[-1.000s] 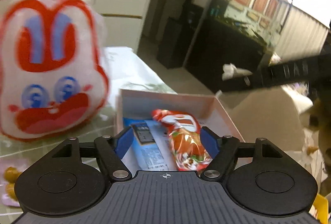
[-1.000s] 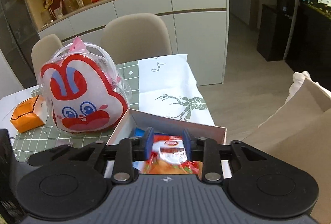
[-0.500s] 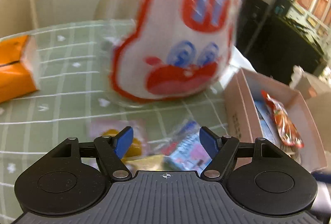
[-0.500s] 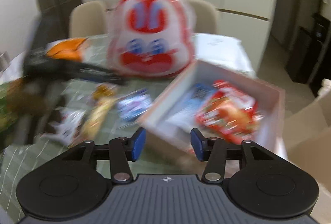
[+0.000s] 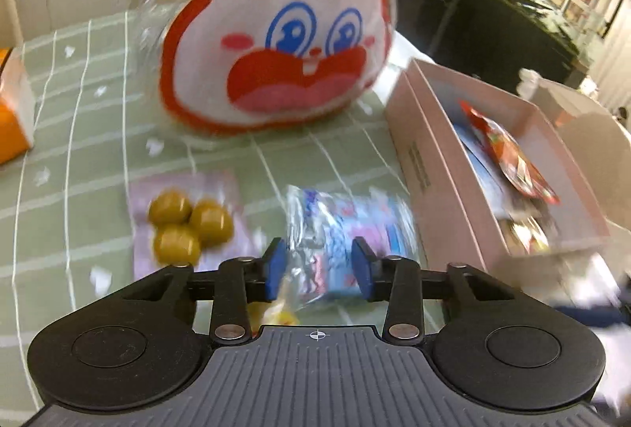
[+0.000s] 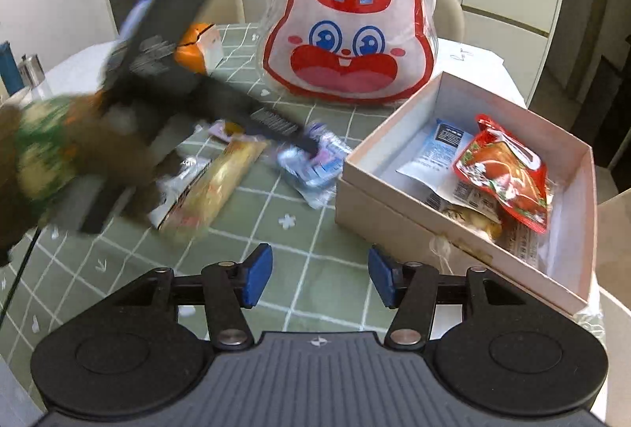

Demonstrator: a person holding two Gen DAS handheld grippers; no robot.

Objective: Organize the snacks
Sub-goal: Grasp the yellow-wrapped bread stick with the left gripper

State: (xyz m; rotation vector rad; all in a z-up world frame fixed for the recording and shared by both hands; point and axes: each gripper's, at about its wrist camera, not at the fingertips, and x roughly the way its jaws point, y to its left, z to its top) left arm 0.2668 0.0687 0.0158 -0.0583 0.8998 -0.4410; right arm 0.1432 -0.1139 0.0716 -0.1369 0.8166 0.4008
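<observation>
Left wrist view: L gripper (image 5: 318,265) is over the green checked tablecloth (image 5: 79,135), jaws spread partway, one each side of the blue-pink snack pack (image 5: 347,226). Contact w/ the pack can't be confirmed; frame is motion-blurred. Pack lies on the cloth just beside the pink box (image 5: 426,166), near-left wall. Purple pack w/ three yellow-brown balls (image 5: 185,226) lies left of it, apart. Rabbit-face bag (image 5: 292,28) stands upright behind both. Red snack pouch (image 5: 508,159) is inside the box, on top of other packs. Orange carton (image 5: 12,111) at far left edge.

Right wrist view: R gripper (image 6: 319,279) hangs above bare cloth, jaws wide apart, nothing between them. Box sits to its right, lid off; red pouch in it lies over a blue-white sachet (image 6: 437,147). L gripper's tips reach the blue-pink pack from the left; the hand (image 6: 79,151) holding it is blurred. Long yellow snack bar (image 6: 221,182) lies on the cloth under that tool.
</observation>
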